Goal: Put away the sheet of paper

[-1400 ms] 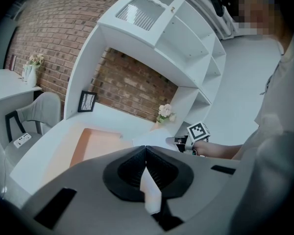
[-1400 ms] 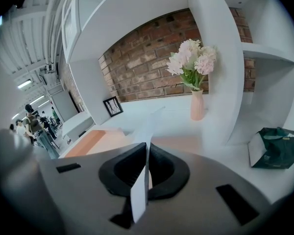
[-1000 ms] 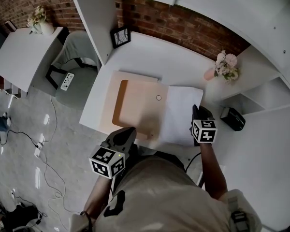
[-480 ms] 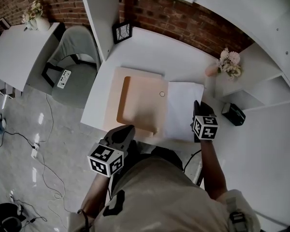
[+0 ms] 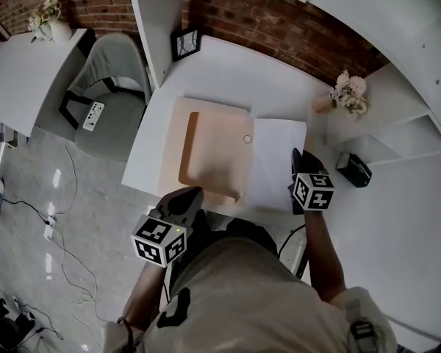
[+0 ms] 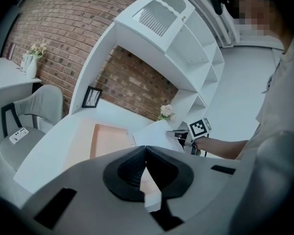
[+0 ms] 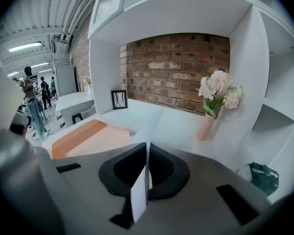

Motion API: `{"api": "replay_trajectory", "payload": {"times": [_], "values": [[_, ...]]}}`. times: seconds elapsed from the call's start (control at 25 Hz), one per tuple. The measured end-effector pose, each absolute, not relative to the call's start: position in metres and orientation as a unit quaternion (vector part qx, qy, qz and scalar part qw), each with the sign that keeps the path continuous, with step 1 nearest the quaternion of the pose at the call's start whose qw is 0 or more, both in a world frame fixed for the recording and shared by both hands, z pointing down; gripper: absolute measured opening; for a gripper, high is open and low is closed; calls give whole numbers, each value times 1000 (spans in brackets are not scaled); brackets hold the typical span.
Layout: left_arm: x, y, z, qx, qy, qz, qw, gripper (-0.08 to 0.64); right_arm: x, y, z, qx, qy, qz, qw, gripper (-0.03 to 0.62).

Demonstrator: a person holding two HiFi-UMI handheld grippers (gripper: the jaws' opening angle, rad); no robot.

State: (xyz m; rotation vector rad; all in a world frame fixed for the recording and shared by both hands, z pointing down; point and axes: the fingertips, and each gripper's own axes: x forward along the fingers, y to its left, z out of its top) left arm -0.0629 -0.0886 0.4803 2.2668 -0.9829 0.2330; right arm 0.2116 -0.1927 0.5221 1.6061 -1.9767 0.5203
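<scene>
A white sheet of paper (image 5: pixel 275 164) lies just right of an open peach folder (image 5: pixel 217 157) on the white desk (image 5: pixel 228 72). My right gripper (image 5: pixel 295 156) is shut on the sheet's right edge. In the right gripper view the paper (image 7: pixel 146 124) runs edge-on out of the shut right gripper (image 7: pixel 147 153). My left gripper (image 5: pixel 193 194) is at the folder's front edge, shut, with a peach strip of the folder (image 6: pixel 149 180) caught between its jaws. In the left gripper view the paper (image 6: pixel 154 133) slopes up toward the right gripper (image 6: pixel 180 134).
At the back of the desk stand a small picture frame (image 5: pixel 185 44) and a pink vase of flowers (image 5: pixel 344 94). A dark box (image 5: pixel 353 169) sits on the shelf at the right. A grey chair (image 5: pixel 114 87) stands left of the desk, with shelf walls around it.
The head view has shifted slightly. Both grippers keep their places against the folder and the paper, and both stay shut.
</scene>
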Motion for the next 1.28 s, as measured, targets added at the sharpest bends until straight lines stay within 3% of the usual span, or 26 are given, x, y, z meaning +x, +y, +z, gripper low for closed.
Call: {"api": "replay_trajectory", "payload": {"times": [0.32, 0.6, 1.28], "values": [[-60, -87, 479, 864, -374, 89, 324, 15, 200, -197, 519, 588, -742, 223, 231, 28], [-67, -84, 479, 863, -380, 95, 320, 15, 206, -198, 534, 603, -717, 310, 161, 28], [-93, -79, 475, 860, -392, 100, 311, 15, 212, -195, 546, 614, -696, 345, 143, 28]]}}
